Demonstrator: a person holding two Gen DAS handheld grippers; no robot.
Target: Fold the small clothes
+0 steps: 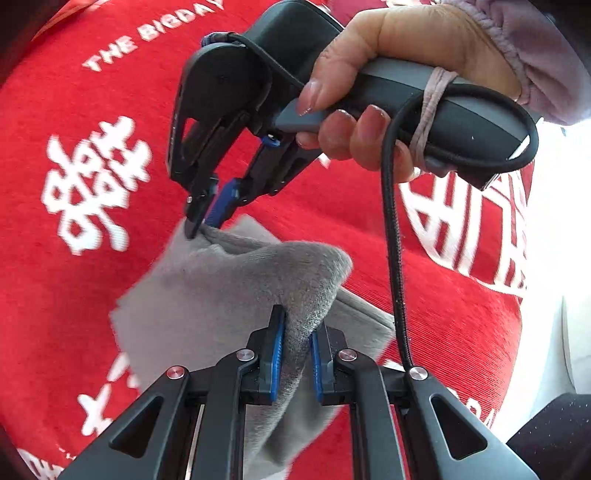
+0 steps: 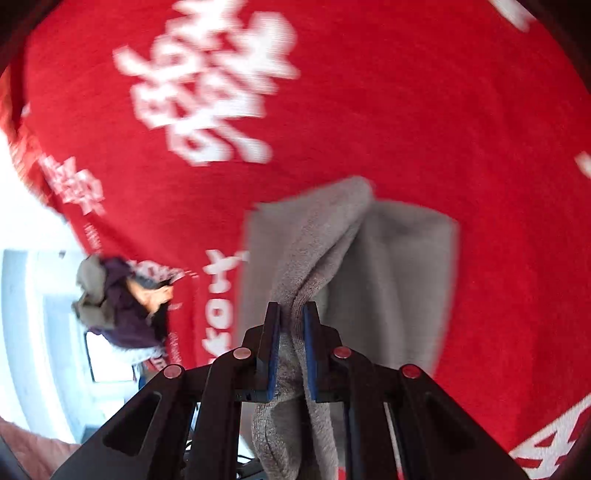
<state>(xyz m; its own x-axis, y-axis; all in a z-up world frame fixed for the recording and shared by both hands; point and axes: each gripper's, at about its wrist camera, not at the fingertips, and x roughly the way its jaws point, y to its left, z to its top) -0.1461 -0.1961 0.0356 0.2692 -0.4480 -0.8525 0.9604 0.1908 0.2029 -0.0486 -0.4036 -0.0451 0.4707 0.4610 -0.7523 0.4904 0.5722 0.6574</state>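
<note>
Above red cloth (image 1: pixel 92 229), both grippers pinch grey sock (image 1: pixel 236 280).

Red cloth (image 1: pixel 332 229): white lettering reading "THE BIGDAY" (image 1: pixel 147 33); white double-happiness characters (image 1: pixel 96 184) showing beside; remaining print blurring, unreadable.

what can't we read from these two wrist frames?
- Grey cloth: garment type unclear in both views; its lower part is hidden behind the left tool and the right tool, both shut on it.
- Pile of clothes: right wrist view, motion-blurred, pieces indistinguishable.
- Red cover: right wrist view, print smeared.
</note>
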